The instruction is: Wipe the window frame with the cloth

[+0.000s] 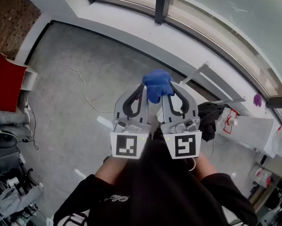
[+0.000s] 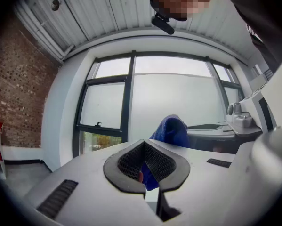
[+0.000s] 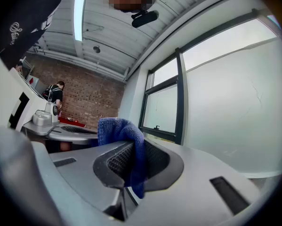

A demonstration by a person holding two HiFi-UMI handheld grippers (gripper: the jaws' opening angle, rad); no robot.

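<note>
— Blue cloth (image 1: 157,84) sits bunched between both grippers, well short of the frame (image 1: 162,4); left gripper (image 1: 141,89) is closed on a corner, right gripper (image 1: 170,91) clamps the bulk.
— So wiping hasn't begun; next, I'd judge, reach across the sill (image 1: 131,29) and press cloth to frame; mind the cable (image 1: 79,81) on the floor (image 1: 84,121).

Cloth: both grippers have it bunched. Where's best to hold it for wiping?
Probably hold the gathered fold the right gripper pinches, coming from the person's side: the cloth bulges past the jaws, leaving a free wad toward the window frame. The left gripper pinches only a small bit.
</note>
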